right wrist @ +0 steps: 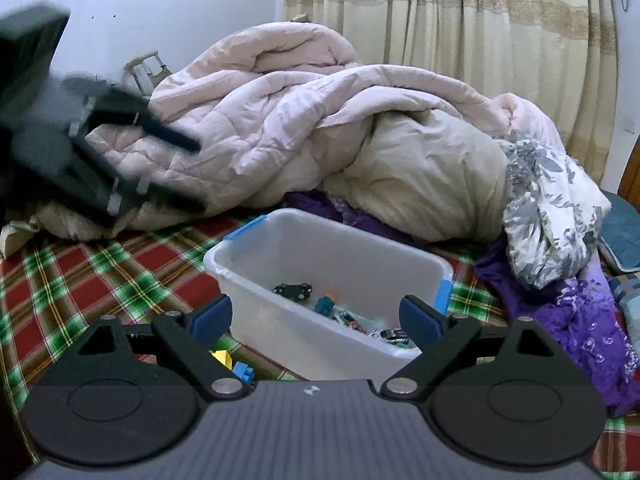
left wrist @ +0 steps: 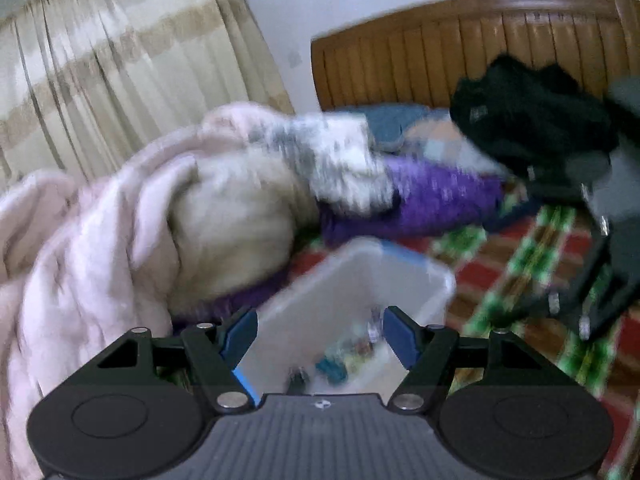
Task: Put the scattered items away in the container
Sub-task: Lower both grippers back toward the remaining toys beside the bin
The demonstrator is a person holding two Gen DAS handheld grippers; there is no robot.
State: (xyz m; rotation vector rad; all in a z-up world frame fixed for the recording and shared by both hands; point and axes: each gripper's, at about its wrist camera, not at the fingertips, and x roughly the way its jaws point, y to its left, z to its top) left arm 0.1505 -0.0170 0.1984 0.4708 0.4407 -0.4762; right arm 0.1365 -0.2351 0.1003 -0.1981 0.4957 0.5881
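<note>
both my left gripper [left wrist: 320, 334] and right gripper [right wrist: 316, 320] hang released, holding nothing, above the container [right wrist: 400, 258] on the bed [right wrist: 100, 268]. toy cars lie inside. next i'd judge: reach the yellow and blue blocks [right wrist: 234, 364] near its left side.
</note>
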